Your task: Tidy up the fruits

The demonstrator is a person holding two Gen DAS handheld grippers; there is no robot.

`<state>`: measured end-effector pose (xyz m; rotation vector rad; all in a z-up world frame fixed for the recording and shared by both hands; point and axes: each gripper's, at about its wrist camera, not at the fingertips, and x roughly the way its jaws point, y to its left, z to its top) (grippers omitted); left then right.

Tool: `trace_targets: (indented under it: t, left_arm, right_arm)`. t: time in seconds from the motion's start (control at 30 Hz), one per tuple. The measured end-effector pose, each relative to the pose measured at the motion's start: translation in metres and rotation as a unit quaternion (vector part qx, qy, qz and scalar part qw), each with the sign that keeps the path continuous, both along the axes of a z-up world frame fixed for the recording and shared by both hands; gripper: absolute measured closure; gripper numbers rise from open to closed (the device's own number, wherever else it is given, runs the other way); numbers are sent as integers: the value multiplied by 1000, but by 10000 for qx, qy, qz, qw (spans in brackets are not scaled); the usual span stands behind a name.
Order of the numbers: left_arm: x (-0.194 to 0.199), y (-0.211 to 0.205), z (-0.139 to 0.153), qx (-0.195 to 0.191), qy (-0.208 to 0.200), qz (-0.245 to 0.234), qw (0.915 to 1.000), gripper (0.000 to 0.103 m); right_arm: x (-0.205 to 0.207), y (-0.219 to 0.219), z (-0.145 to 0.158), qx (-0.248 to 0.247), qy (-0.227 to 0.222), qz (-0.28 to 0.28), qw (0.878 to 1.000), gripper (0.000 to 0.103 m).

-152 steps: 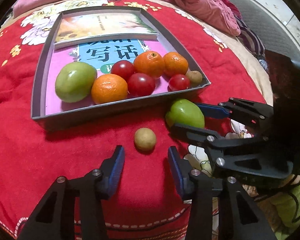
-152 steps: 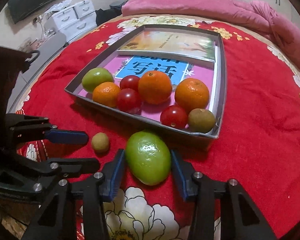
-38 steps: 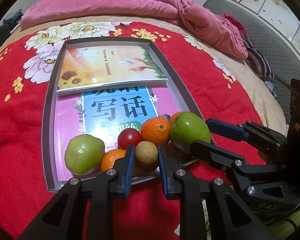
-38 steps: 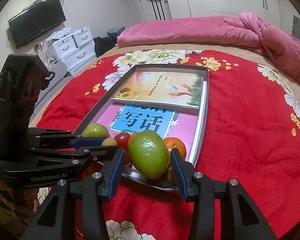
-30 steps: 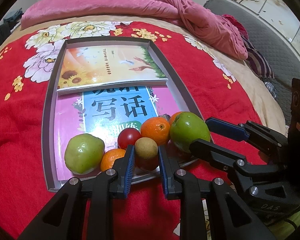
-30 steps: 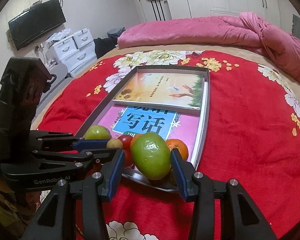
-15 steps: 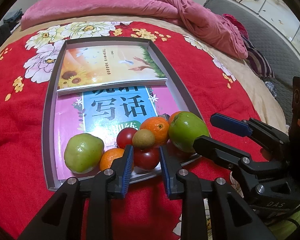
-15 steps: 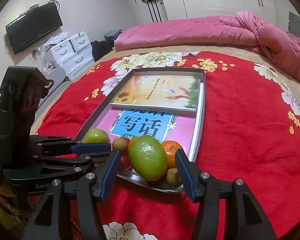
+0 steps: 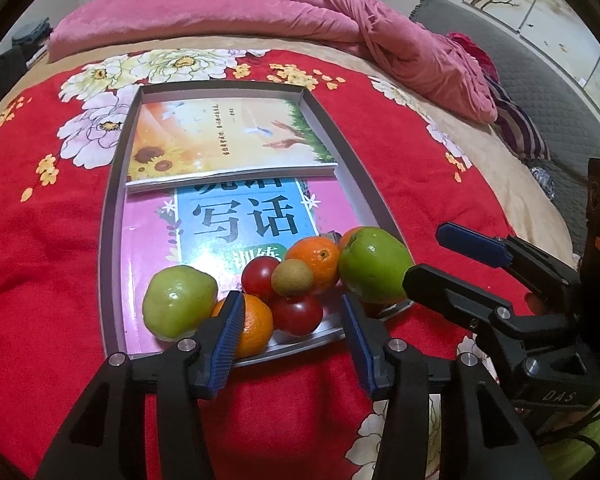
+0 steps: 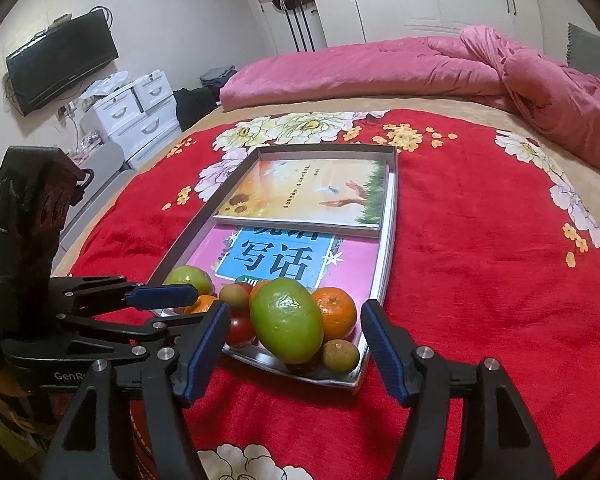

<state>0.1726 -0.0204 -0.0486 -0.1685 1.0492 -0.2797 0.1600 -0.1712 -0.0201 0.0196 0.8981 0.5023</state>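
Here the left gripper [image 9: 292,332] gapes wide and empty; just ahead of its pads, a small brown fruit [image 9: 291,277] sits atop tomatoes in the grey tray [image 9: 110,216]. The right gripper [image 10: 296,354] is likewise spread wide, the large green fruit [image 10: 286,320] resting free between and beyond its fingers. Farther off lie two books [image 9: 236,184].
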Motion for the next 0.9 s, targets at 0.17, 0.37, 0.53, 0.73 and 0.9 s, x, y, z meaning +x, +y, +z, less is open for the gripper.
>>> trace_targets:
  t: [0.17,0.37,0.53,0.73,0.9]
  left_arm:
    - [-5,2,8,33,-87,25,10000,43]
    - [-11,7,18,19,-157,106,9998,37]
    - [-28,10,33,292,-446,278,9982,26]
    - [-57,20,45,299,-503,489,9971,25]
    - [-79,32,54,303,-556,659,9958,25]
  right_arm:
    - [-4,-2,9,42,-100,-77,9999,27]
    - [-11,1,20,-37,-287,-99,9995,25]
    - [-25,4,35,-43,-510,-126,9986,16]
    - [-54,5,57,-159,-987,-283,9946,1]
    - [-74,3,60,55,-856,-296,9959,1]
